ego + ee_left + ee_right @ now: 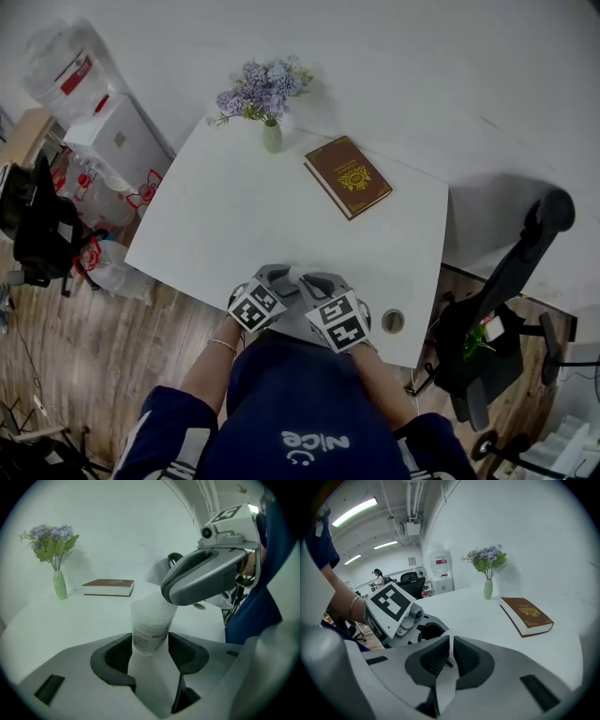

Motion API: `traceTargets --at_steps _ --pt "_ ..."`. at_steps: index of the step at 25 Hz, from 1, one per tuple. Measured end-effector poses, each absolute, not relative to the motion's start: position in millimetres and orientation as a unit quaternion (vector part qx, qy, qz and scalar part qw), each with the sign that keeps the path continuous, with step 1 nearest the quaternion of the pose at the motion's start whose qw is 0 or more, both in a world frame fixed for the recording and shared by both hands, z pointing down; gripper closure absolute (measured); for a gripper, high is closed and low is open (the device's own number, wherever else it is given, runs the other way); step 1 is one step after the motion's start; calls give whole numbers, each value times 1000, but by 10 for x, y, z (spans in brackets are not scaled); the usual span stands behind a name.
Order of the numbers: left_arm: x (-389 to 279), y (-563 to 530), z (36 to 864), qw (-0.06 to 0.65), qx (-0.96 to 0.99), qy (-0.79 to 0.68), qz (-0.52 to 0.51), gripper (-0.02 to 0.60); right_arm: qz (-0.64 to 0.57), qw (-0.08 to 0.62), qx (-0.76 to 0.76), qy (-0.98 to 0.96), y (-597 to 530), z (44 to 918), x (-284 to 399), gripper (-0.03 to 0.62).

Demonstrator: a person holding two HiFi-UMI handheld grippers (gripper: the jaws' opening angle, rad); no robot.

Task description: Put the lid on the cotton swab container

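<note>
A translucent cotton swab container point(150, 620) with a printed label stands between the pads of my left gripper point(150, 649), which hold it by its sides near the table's front edge. My right gripper point(206, 573) hangs over the container's top and hides the rim. In the right gripper view my right gripper point(451, 654) has its jaws almost together, with only a thin pale edge, apparently the lid, between the pads. From above, both grippers point(258, 305) point(337, 319) meet at the white container point(295, 274).
A brown book point(348, 176) lies at the back right of the white table point(206, 225). A vase of purple flowers point(271, 131) stands at the back edge. A cable hole point(393, 321) sits near the front right corner. A black chair point(506, 281) stands to the right.
</note>
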State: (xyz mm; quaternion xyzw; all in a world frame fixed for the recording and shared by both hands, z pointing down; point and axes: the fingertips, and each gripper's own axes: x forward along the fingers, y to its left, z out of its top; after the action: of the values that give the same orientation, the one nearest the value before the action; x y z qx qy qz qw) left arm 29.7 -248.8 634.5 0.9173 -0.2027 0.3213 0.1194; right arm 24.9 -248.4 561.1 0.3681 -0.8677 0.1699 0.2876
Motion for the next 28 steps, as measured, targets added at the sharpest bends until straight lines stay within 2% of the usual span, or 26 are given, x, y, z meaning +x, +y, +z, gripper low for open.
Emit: traceTargets --at_steps 4,9,16,23,28 --pt "187 -2451 6244 151 914 -247 284 322 156 235 395 -874 -2492 5386 430 539" --pt "82 -2385 5980 146 909 -323 220 322 135 188 439 -868 -2398 5310 818 539" --pt "92 -2151 5639 165 903 -373 135 323 122 158 495 -845 -2176 5368 1194 539" --pt "82 -2014 5560 163 900 -387 117 325 114 159 502 -842 -2029 5416 1200 539" --pt "79 -1969 5423 152 900 -395 101 363 109 153 502 -844 -1993 5364 1194 539"
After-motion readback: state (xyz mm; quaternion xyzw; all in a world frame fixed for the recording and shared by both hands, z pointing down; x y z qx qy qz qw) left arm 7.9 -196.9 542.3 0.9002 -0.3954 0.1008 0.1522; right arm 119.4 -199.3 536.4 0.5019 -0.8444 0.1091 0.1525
